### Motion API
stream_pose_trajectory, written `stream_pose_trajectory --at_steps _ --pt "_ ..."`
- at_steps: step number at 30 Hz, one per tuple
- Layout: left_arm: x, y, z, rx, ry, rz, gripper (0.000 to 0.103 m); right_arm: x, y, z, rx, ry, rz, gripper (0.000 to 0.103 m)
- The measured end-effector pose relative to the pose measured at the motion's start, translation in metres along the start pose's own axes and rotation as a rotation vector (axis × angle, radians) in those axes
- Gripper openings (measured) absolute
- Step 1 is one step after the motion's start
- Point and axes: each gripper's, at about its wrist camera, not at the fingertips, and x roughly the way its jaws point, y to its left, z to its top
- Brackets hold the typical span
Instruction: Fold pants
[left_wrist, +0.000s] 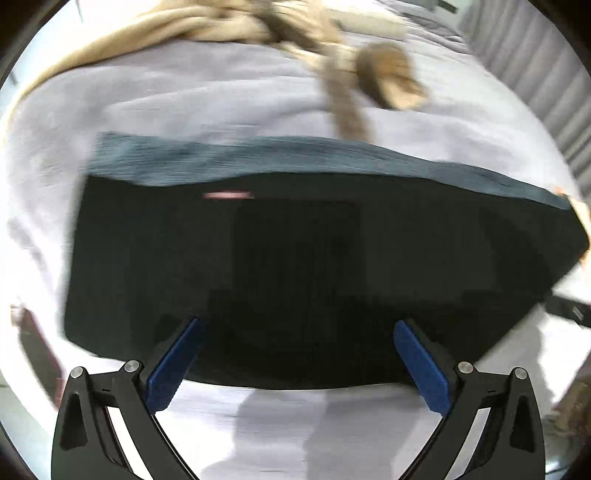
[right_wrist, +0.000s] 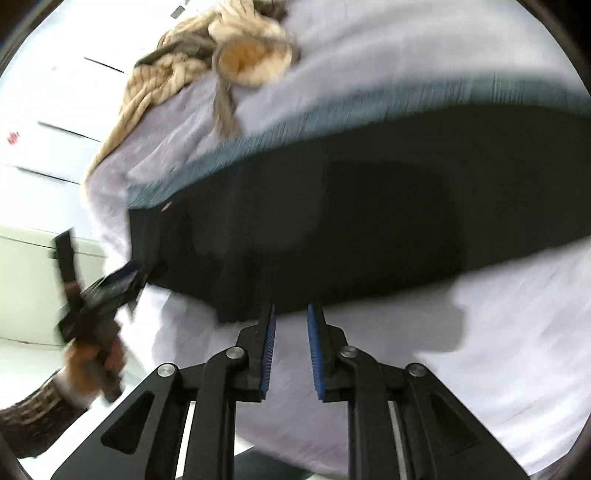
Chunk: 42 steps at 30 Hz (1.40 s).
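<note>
Dark pants (left_wrist: 295, 266) lie folded flat in a wide rectangle on a pale lilac bed sheet (left_wrist: 184, 103); a teal fabric band (left_wrist: 258, 155) shows along their far edge. My left gripper (left_wrist: 297, 328) is wide open and empty, its blue pads over the pants' near edge. In the right wrist view the pants (right_wrist: 351, 214) lie across the middle. My right gripper (right_wrist: 291, 310) is open with a narrow gap, empty, at the pants' near edge. The left gripper (right_wrist: 110, 284) shows at the pants' left end, blurred.
A crumpled beige garment (left_wrist: 388, 74) lies on the sheet beyond the pants, also in the right wrist view (right_wrist: 240, 55). The bed's left edge and a white floor (right_wrist: 37, 147) lie to the left. A grey ribbed wall (left_wrist: 535, 66) stands at right.
</note>
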Motion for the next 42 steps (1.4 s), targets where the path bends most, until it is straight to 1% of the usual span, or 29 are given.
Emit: stream_pose_trajectory --at_steps 1,3,4,5,7,10,14,17,19,20,21,23,25,27,30,34,37,38,42 --pt "0.006 -0.013 -0.001 0.009 0.006 -0.007 0.103 0.005 -0.002 0.008 -0.009 -0.002 -0.02 0.02" --pt "0.027 -0.037 -0.005 0.037 0.039 0.026 0.103 0.019 -0.007 0.014 -0.03 0.017 -0.065 0.02" --pt "0.038 -0.045 -0.009 0.058 0.059 0.06 0.103 0.033 -0.01 0.011 -0.046 0.061 -0.112 0.02" --pt "0.047 -0.051 -0.016 0.093 0.056 0.105 0.103 0.04 -0.014 0.008 -0.044 0.075 -0.118 0.019" --pt "0.046 -0.057 -0.026 0.13 0.014 0.127 0.103 0.039 -0.023 0.001 -0.021 0.044 -0.086 0.019" --pt "0.042 -0.054 -0.033 0.138 0.024 0.109 0.103 0.035 -0.031 -0.004 0.016 0.043 -0.058 0.019" --pt "0.038 -0.053 -0.03 0.119 0.058 0.114 0.103 0.03 -0.03 -0.007 -0.005 0.071 -0.08 0.02" --pt "0.027 -0.046 -0.027 0.091 0.077 0.101 0.103 0.018 -0.032 -0.008 0.025 0.095 -0.067 0.021" --pt "0.021 -0.042 -0.025 0.1 0.086 0.097 0.103 0.014 -0.032 -0.012 0.052 0.105 -0.07 0.033" --pt "0.02 -0.042 -0.028 0.105 0.091 0.095 0.103 0.011 -0.034 -0.014 0.062 0.105 -0.077 0.048" --pt "0.019 -0.042 -0.03 0.105 0.094 0.094 0.103 0.008 -0.035 -0.015 0.069 0.102 -0.077 0.057" --pt "0.02 -0.04 -0.028 0.096 0.109 0.091 0.103 0.002 -0.032 -0.017 0.077 0.103 -0.073 0.061" --pt "0.018 -0.036 -0.028 0.083 0.115 0.094 0.103 -0.003 -0.031 -0.02 0.076 0.111 -0.088 0.065" --pt "0.018 -0.033 -0.026 0.078 0.118 0.098 0.103 -0.008 -0.031 -0.023 0.08 0.117 -0.095 0.072" --pt "0.01 -0.034 -0.027 0.073 0.124 0.091 0.103 -0.013 -0.033 -0.027 0.097 0.123 -0.087 0.078" --pt "-0.001 -0.038 -0.031 0.07 0.139 0.061 0.103 -0.017 -0.034 -0.03 0.119 0.112 -0.09 0.08" --pt "-0.009 -0.048 -0.033 0.077 0.155 0.039 0.103 -0.018 -0.035 -0.03 0.132 0.102 -0.081 0.086" --pt "-0.01 -0.057 -0.032 0.082 0.158 0.034 0.103 -0.019 -0.035 -0.031 0.137 0.1 -0.079 0.089" --pt "-0.015 -0.08 -0.036 0.106 0.188 0.017 0.103 -0.024 -0.044 -0.034 0.169 0.087 -0.068 0.091"
